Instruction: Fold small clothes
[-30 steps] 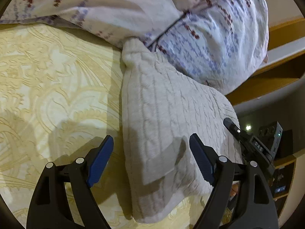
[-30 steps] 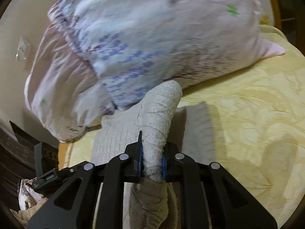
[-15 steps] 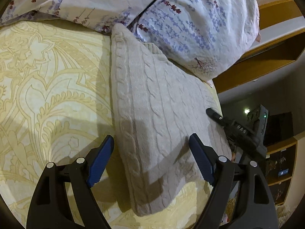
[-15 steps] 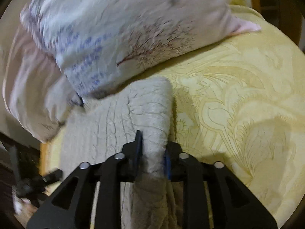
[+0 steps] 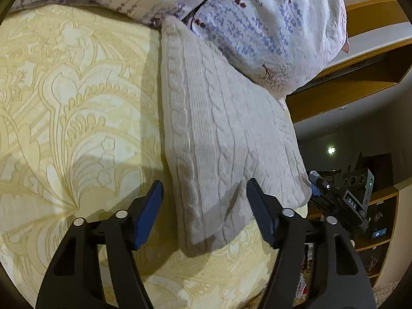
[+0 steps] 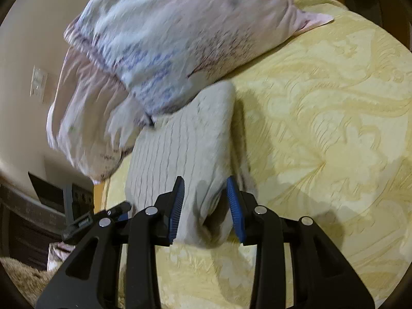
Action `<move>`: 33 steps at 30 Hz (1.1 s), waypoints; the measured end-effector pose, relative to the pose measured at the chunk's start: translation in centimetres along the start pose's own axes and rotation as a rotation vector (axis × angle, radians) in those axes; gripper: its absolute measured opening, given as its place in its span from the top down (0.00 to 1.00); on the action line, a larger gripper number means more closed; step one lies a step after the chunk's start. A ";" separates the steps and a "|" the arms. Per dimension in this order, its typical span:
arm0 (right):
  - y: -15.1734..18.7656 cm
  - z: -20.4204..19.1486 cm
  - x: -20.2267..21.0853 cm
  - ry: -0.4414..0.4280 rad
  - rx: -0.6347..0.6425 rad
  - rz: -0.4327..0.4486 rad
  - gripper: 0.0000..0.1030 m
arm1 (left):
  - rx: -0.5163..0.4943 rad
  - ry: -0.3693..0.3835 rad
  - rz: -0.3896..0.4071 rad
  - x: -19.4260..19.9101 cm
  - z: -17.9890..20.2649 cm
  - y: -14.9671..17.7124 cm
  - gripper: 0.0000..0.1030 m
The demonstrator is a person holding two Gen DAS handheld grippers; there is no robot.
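Note:
A cream cable-knit garment (image 5: pixel 219 128) lies folded on the yellow patterned bedspread (image 5: pixel 64 103), its far end tucked against a floral pillow (image 5: pixel 270 25). My left gripper (image 5: pixel 204 184) hovers over the garment's near left corner. Its jaws are closing, one pad off the left edge and one above the knit, neither pressing. In the right wrist view the garment (image 6: pixel 185 141) has a raised fold at its near end, which sits between the pads of my right gripper (image 6: pixel 205 180). Those jaws are opening and no longer pinch the fold.
The floral pillow (image 6: pixel 180 25) fills the back of the bed. Wooden shelves (image 5: pixel 360 87) and dark furniture stand beyond the bed's edge on the garment's side. The bedspread (image 6: pixel 322 128) stretches wide on the other side.
My right gripper, earlier shut on the garment's fold, has spread its jaws and pulled back. The garment has gone from draped to lying flat. My left gripper's jaws have narrowed.

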State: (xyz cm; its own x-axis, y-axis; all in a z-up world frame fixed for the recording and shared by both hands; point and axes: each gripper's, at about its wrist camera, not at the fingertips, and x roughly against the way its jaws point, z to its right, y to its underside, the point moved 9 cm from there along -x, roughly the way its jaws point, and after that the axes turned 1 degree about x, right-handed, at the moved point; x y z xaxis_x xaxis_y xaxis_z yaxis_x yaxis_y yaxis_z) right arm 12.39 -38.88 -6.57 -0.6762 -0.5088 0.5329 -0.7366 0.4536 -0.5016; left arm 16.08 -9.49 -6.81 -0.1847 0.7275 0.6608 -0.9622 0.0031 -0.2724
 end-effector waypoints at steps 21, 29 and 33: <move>3.1 3.7 -1.2 0.272 0.096 -0.002 0.93 | -0.013 0.008 -0.064 -1.4 0.5 1.5 0.54; -0.7 3.7 1.0 0.106 -0.056 0.058 0.46 | -0.007 0.068 0.022 0.8 0.8 -1.0 0.28; -3.3 3.7 -0.5 0.027 -0.149 0.010 0.34 | -0.004 0.045 0.040 0.9 0.6 -3.7 0.23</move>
State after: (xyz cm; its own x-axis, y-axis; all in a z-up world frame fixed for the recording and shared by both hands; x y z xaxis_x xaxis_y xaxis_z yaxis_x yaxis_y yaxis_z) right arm 15.22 -42.78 -7.73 -0.6824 -0.4845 0.5473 -0.7220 0.5635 -0.4014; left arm 19.40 -9.22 -4.80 -0.2137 0.7573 0.6172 -0.9535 -0.0242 -0.3005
